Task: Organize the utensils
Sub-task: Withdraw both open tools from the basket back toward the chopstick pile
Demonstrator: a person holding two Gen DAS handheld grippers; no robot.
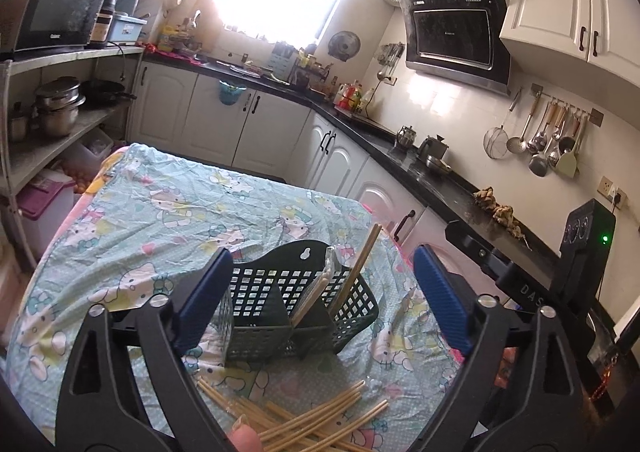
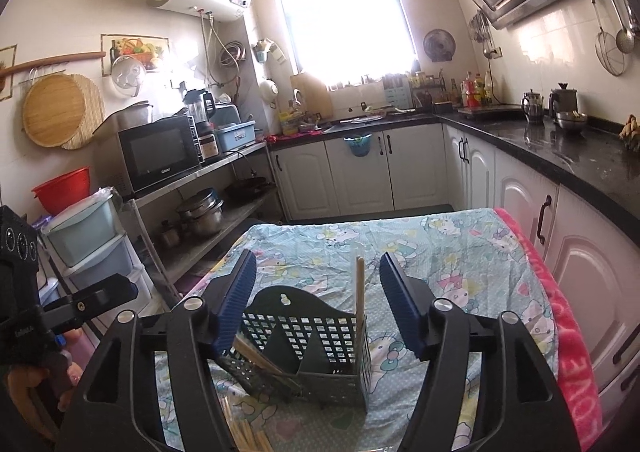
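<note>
Utensils, here wooden chopsticks, are partly sorted: the dark perforated utensil holder stands upright on the cartoon-print cloth that covers the table. From the left wrist view, a few chopsticks in the holder lean up and to the right out of the right-hand compartment, beside what appears to be a clear-wrapped bundle; the left compartment looks empty from here. A heap of loose chopsticks lies crossed on the cloth just in front of the holder. The left gripper has its blue pads standing wide apart on either side of the holder, pressing on nothing. A fingertip shows at the lower edge. From the right wrist view, the holder sits between the pads of the right gripper, whose jaws are likewise apart and hold nothing. One chopstick stands nearly upright in the right compartment, and others lie slanted low in the left one. A few ends of the loose heap show at the bottom edge. The other gripper's body is visible at far left. Judgement: the next step is most likely to collect more sticks from the heap. To do it well, take a small, parallel bunch near mid-length, avoid nipping the cloth, and lower the ends into one compartment without tipping the light holder, which is not steadied.
</note>
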